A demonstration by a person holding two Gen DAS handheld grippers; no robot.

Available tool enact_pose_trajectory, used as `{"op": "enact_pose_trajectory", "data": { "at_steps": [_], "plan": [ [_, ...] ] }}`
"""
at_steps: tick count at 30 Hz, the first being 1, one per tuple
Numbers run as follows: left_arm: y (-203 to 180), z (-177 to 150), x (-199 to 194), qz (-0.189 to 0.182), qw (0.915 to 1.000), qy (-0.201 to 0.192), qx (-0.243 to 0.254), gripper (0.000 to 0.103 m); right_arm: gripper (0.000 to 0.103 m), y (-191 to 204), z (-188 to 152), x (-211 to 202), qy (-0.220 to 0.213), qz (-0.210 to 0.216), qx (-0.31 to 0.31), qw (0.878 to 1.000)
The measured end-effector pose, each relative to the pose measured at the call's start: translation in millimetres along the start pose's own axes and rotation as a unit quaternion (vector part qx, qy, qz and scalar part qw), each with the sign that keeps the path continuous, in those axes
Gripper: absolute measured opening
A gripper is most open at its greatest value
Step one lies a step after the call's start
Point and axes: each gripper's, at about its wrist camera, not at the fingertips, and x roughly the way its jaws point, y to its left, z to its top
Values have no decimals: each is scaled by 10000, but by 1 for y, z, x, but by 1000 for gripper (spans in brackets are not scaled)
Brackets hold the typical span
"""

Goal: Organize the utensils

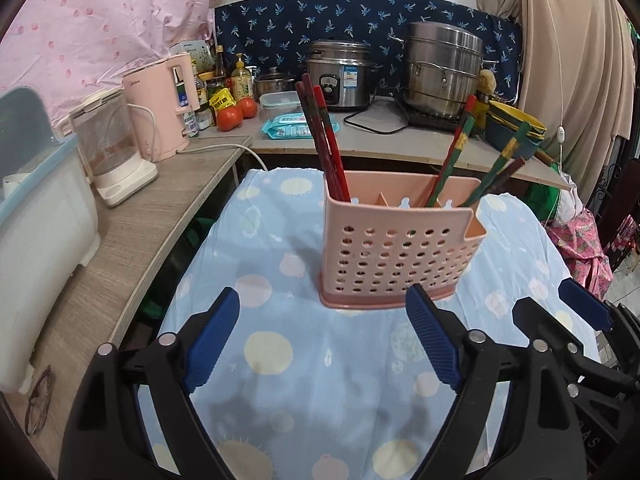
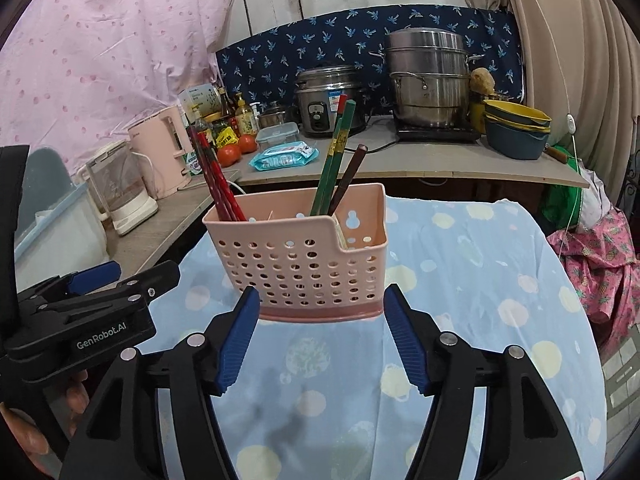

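The left gripper [image 1: 322,312] stood with fingers apart, nothing between them. Just beyond its fingertips the caddy [image 1: 394,248] sat upright on the cloth [image 1: 280,360], red chopsticks [image 1: 326,148] leftmost, green chopsticks [image 1: 456,152] rightward, perhaps sharing a compartment. The right gripper [image 2: 318,308] also gaped, empty.

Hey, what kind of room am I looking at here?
Most likely a small home kitchen: a rice cooker and stacked steel steamer pot sit on the counter, with an electric kettle and tomatoes alongside.
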Motion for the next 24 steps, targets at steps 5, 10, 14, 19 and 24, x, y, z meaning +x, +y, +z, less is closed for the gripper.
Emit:
{"op": "enact_pose_trajectory", "data": {
  "at_steps": [5,10,14,19,24],
  "plan": [
    [-5,-16,-7,138,9999,-4,59,87,77,1,-13,-10,59,-164,-19,9998],
    [-7,-26,-10,219,9997,54,65,91,84,-1,-24,-15,86,-320,-125,9994],
    [-9,-33,-8,221,9996,177,44,93,85,-7,-30,-14,294,-428,-114,9986],
    [-11,-43,-5,329,9990,305,32,94,93,-11,-36,-15,328,-487,5,9983],
    [-11,-49,-5,364,9986,375,-2,94,97,-12,-41,-18,276,-585,-55,9979]
  ]
}}
